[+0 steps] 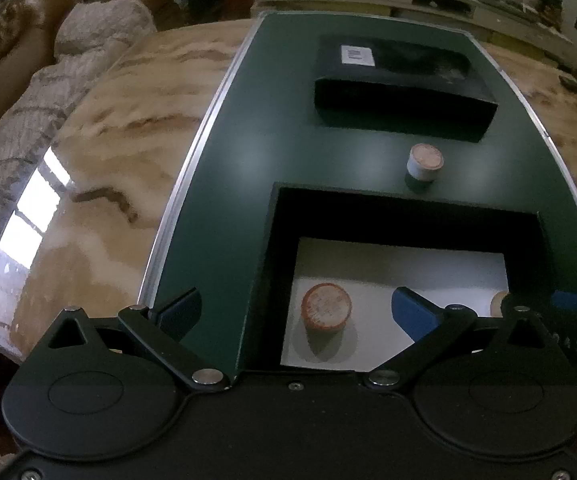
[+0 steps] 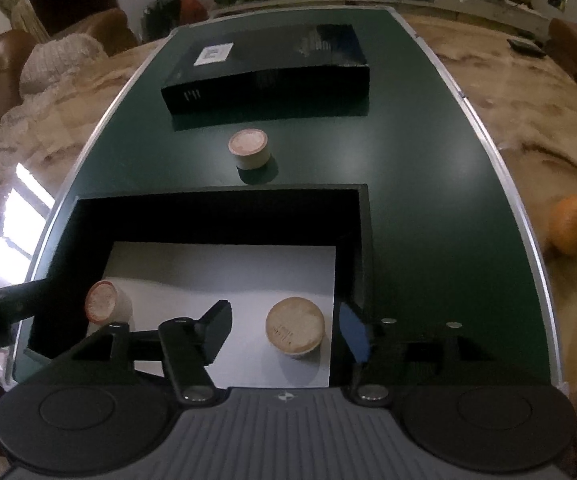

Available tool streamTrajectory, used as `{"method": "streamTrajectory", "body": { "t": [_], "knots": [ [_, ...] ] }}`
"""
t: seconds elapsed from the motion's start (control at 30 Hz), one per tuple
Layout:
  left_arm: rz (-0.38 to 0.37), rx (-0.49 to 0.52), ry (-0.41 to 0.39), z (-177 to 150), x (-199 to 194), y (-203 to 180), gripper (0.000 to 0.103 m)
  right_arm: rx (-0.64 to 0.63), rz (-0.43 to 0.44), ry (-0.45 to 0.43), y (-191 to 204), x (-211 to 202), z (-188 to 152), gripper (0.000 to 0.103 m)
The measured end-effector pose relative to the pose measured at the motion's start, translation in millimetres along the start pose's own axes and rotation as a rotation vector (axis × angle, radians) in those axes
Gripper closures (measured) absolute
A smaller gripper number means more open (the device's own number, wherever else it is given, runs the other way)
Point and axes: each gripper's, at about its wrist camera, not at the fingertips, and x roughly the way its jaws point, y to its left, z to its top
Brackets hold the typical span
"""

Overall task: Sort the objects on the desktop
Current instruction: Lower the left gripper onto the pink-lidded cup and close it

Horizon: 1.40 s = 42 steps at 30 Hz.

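While right gripper (image 2: 284, 332) stands spread around tan cylinder (image 2: 295, 333) inside open black box (image 2: 224, 204), pads not touching, drop step looks done. Left gripper (image 1: 296, 316) spread, empty. Next: fetch white cylinder (image 2: 249, 149) at frame centre.

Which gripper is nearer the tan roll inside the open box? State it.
Right. The right gripper has the tan roll between its open fingers; the left gripper hovers over the red-capped roll beside it.

Matt green mat (image 2: 428, 208) with metal edging lies on glossy marbled tabletop (image 1: 100, 184).
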Motion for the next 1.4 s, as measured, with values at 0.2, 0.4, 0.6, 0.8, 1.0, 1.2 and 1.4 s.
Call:
{"method": "streamTrajectory", "body": {
  "t": [0.2,0.4,0.6,0.8,1.0,1.2,1.4],
  "knots": [
    [0.01,0.032,-0.018,13.6,3.5,-15.1,0.0,0.016,-0.005,-0.018,-3.0,-15.1,-5.4,0.033],
    [-0.017,0.055,-0.024,44.5,19.7,-36.2,0.0,0.04,0.002,-0.042,-8.6,-30.5,-20.3,0.026],
    [-0.081,0.084,-0.015,79.9,38.5,-65.7,0.002,0.071,0.027,-0.07,-16.3,-44.4,-32.8,0.026],
    [-0.113,0.109,0.002,107.8,76.7,-94.1,0.002,0.074,0.04,-0.082,-19.9,-47.4,-34.3,0.026],
    [-0.123,0.106,0.049,118.0,125.9,-105.3,0.002,0.084,0.063,-0.087,-24.2,-46.7,-36.9,0.026],
    [-0.157,0.087,0.064,123.2,154.1,-112.0,0.016,0.09,0.079,-0.065,-25.2,-37.2,-37.6,0.026],
    [-0.17,0.091,0.068,125.4,169.8,-117.9,0.028,0.083,0.113,-0.045,-19.9,-28.9,-37.3,0.026]
  ]
}}
